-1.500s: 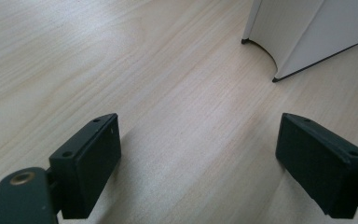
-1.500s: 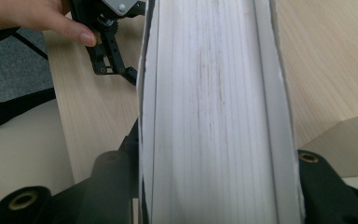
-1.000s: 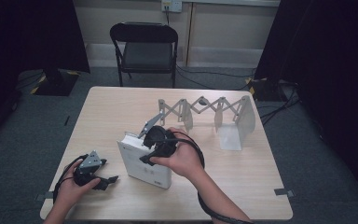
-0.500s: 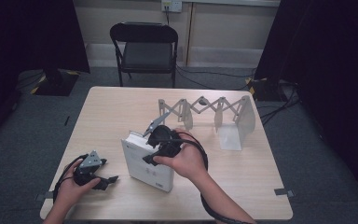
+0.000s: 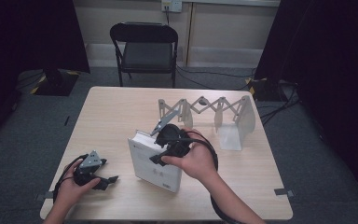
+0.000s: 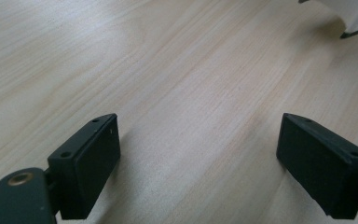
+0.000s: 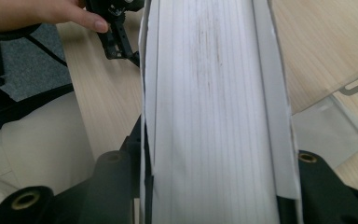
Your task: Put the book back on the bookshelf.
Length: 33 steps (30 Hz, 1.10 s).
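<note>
White book [image 5: 154, 161] stands on its lower edge near the middle of the wooden table [image 5: 112, 112], tilted a little, its long axis running from the person's near right toward the far left, with the expanding bookrack [image 5: 205, 109] just beyond it at the far side. The right gripper [image 5: 168, 142] sits over the book's far upper corner and is clamped on it: in the right gripper view the page block [image 7: 214, 112] runs straight up between the two black jaws, which press on the covers from either side. The left gripper [image 5: 91, 172] rests on the table near the front left corner, well apart from the book, its jaws spread wide with bare wood between them, as the left gripper view shows [image 6: 198, 154]. The right hand is therefore the one in control. Judging from the layout, the book would have to travel away from the person and to the right, staying upright, to reach the rack's slots; the left gripper lies on the wrong side to help.
</note>
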### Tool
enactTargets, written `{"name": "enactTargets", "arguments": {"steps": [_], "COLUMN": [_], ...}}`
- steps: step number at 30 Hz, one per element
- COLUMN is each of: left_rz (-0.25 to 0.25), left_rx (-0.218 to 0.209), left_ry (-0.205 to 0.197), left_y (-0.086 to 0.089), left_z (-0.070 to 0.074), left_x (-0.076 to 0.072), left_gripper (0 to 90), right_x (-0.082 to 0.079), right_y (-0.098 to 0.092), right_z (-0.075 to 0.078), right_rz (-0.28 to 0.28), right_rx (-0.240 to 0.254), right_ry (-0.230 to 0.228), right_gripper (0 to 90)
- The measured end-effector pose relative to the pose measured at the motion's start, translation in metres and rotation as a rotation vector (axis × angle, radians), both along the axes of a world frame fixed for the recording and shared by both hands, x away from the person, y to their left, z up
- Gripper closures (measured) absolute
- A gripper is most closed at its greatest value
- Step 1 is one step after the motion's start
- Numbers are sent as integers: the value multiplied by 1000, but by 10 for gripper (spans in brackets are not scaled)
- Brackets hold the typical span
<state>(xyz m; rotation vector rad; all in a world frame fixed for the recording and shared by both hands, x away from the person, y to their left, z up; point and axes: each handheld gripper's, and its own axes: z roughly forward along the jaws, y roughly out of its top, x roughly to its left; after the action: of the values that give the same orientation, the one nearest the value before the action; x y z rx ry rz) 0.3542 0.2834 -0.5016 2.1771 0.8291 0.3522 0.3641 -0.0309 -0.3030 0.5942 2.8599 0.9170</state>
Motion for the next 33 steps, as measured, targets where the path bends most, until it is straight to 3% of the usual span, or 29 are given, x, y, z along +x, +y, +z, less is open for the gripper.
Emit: {"name": "enactTargets", "arguments": {"steps": [33], "left_rz": [-20], "left_rx": [10], "left_ry": [6], "left_y": [-1], "left_z": [0], "left_x": [1], "left_gripper": [92], "right_x": [-5], "right_y": [-41], "right_z": [14], "right_rz": [-59], "right_rx": [15], "right_ry": [5], "right_gripper": [536]}}
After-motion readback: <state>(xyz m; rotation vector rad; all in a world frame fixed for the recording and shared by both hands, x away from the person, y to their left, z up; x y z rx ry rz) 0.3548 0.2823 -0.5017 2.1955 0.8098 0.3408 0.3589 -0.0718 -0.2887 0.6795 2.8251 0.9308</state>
